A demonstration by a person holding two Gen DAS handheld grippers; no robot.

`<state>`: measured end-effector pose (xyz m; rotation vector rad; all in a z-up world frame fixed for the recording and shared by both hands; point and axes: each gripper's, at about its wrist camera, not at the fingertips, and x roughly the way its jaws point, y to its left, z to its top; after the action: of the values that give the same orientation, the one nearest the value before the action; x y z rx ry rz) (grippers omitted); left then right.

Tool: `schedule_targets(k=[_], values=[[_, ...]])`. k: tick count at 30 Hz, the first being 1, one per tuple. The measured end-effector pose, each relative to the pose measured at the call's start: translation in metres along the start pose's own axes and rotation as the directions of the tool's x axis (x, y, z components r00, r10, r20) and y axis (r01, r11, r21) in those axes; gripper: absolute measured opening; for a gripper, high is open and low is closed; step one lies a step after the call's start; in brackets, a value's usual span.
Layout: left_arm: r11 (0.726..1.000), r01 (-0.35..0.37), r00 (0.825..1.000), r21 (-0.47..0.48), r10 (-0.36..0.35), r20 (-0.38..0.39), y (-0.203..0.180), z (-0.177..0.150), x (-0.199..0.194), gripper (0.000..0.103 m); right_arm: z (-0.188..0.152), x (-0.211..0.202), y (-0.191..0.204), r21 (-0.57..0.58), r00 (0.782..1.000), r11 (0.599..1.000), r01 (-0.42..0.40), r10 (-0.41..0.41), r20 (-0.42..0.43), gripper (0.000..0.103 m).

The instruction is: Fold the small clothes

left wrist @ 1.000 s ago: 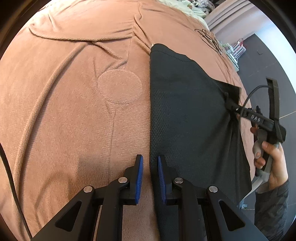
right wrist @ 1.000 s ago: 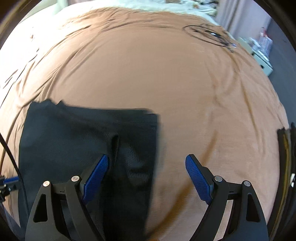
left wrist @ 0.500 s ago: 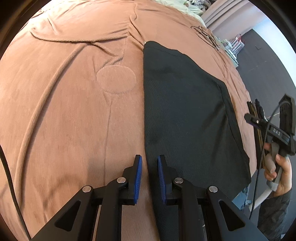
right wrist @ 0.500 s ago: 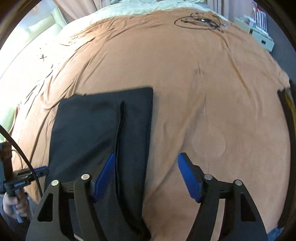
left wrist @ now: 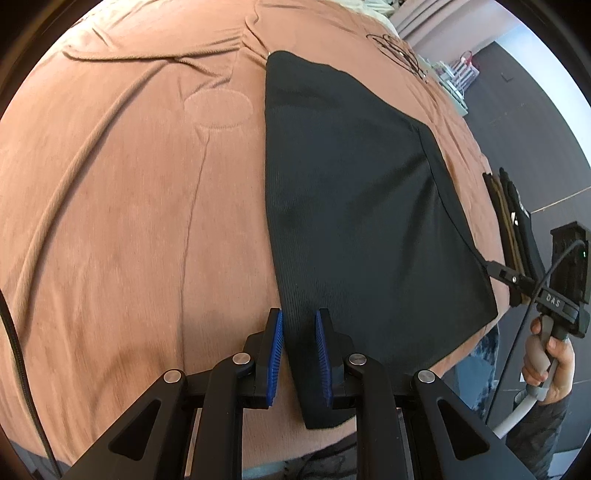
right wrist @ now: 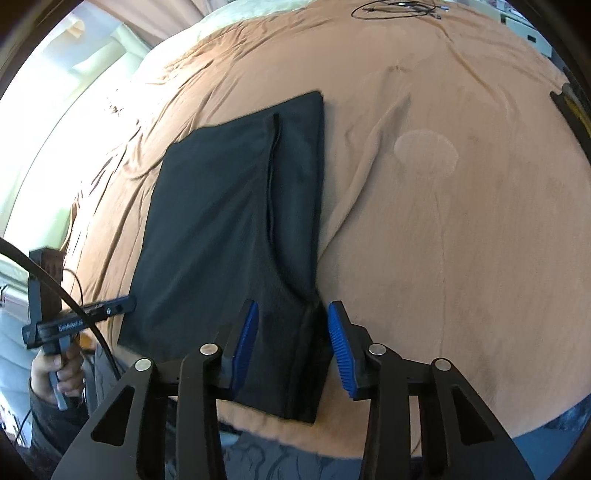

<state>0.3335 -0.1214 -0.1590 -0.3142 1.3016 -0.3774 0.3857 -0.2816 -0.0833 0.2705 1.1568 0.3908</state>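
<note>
Brown bedspread point(left wrist: 129, 221) covers a bed; a dark garment point(left wrist: 362, 221) lies flat at its near edge. Left gripper point(left wrist: 298, 354) pinches one near corner. Right gripper point(right wrist: 291, 347), jaws just narrowing, straddles the other without pressing; lifting early could drop that corner.

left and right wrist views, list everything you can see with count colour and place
garment: one, black, partly folded, flat on the near part of the bed
bed cover: one, brown-orange, creased, under everything
pressed circle: one, paler mark in the cover, beside the garment
cables: a black tangle, at the far edge of the bed
folded stack: one, dark and tan layers, at the bed's side edge
left gripper: one, black with blue fingers, astride the garment's near corner
right gripper: one, black with blue fingers, has just been closing round the garment's near edge
hands: two, one on each handle
</note>
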Motion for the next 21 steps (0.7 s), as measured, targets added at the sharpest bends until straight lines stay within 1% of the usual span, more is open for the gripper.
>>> schedule_targets(k=[1, 2, 3, 4, 6, 7, 10, 17, 21], values=[[1.0, -0.001, 1.0, 0.002, 0.001, -0.001, -0.001, -0.002, 0.0, 0.02, -0.003, 0.002, -0.001, -0.001, 1.0, 1.0, 0.001, -0.001, -0.011, 0.034], [1.0, -0.003, 1.0, 0.007, 0.003, -0.003, -0.002, -0.004, 0.0, 0.02, -0.005, 0.004, -0.001, -0.001, 1.0, 1.0, 0.001, -0.001, -0.02, 0.031], [1.0, -0.006, 1.0, 0.012, 0.006, -0.004, -0.003, -0.005, 0.0, 0.02, -0.005, 0.008, -0.001, 0.0, 1.0, 1.0, 0.002, -0.002, -0.029, 0.024], [1.0, -0.012, 1.0, 0.02, 0.012, -0.008, -0.005, -0.007, 0.0, 0.02, -0.007, 0.01, -0.002, -0.001, 0.999, 1.0, 0.002, -0.002, -0.035, 0.02], [0.999, -0.019, 1.0, 0.031, 0.019, -0.013, -0.007, -0.01, 0.0, 0.019, -0.008, 0.014, -0.001, -0.008, 0.999, 1.0, 0.001, -0.002, -0.04, 0.007], [0.999, -0.026, 1.0, 0.041, 0.026, -0.017, -0.008, -0.012, 0.0, 0.02, -0.01, 0.014, -0.001, -0.015, 0.999, 1.0, 0.009, -0.01, -0.043, 0.005], [0.997, -0.042, 0.999, 0.063, 0.044, -0.03, -0.01, -0.015, 0.0, 0.019, -0.016, 0.013, 0.0, -0.024, 0.999, 0.999, 0.024, -0.025, -0.049, 0.004], [0.995, -0.046, 0.997, 0.083, 0.05, -0.051, -0.012, -0.015, 0.0, 0.019, -0.023, 0.014, 0.007, -0.058, 0.997, 0.997, 0.046, -0.05, -0.055, 0.004], [0.995, -0.033, 0.997, 0.089, 0.038, -0.066, -0.007, -0.016, -0.002, 0.019, -0.026, 0.013, 0.007, -0.071, 0.997, 0.997, 0.019, -0.025, -0.076, 0.001]])
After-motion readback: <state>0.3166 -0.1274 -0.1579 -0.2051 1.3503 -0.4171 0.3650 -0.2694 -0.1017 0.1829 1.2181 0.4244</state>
